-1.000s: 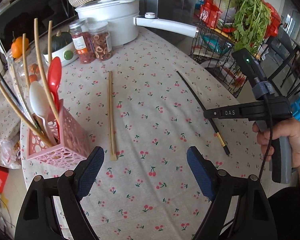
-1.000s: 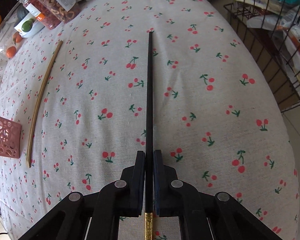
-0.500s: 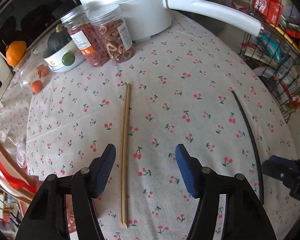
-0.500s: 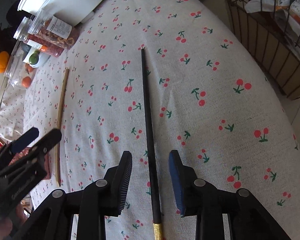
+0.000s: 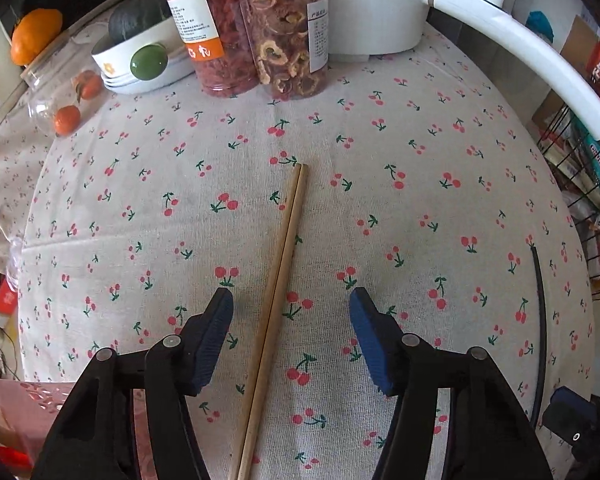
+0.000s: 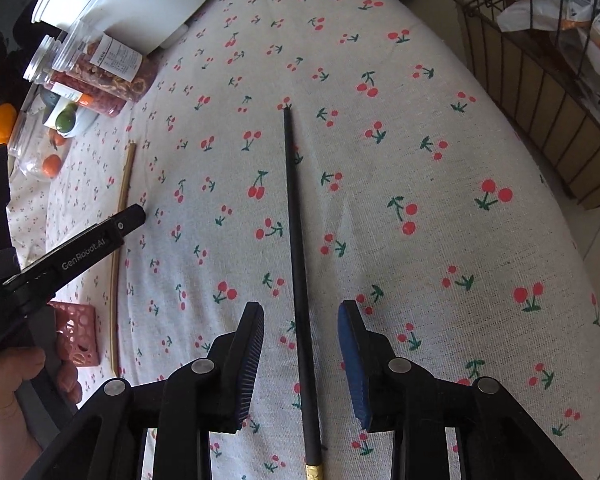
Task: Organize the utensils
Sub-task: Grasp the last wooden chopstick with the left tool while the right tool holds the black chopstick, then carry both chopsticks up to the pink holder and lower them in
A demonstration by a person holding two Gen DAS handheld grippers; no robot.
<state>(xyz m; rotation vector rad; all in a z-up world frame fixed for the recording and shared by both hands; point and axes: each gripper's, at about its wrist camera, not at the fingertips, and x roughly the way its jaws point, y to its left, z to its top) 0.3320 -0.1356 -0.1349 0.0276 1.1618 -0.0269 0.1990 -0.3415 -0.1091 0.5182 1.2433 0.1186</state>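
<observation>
A pair of wooden chopsticks [image 5: 278,280] lies on the cherry-print tablecloth [image 5: 420,184], running between the fingers of my left gripper [image 5: 291,304], which is open and low over them. A black chopstick [image 6: 298,264] with a gold end lies between the fingers of my right gripper [image 6: 301,316], which is open. The black chopstick also shows at the right of the left wrist view [image 5: 542,328]. The wooden chopsticks show at the left of the right wrist view [image 6: 120,240]. A pink perforated utensil holder [image 6: 78,332] stands by their near end.
Two clear jars of dried food [image 5: 252,36], a white pot with a long handle [image 5: 512,44], a bowl with a dark squash [image 5: 140,52] and a bag of small oranges [image 5: 66,100] stand at the table's back. A wire basket [image 6: 540,80] stands off the right edge.
The right gripper opened and released the black chopstick, which now lies on the cloth. The left gripper moved forward and down until the wooden chopsticks lie between its open fingers.
</observation>
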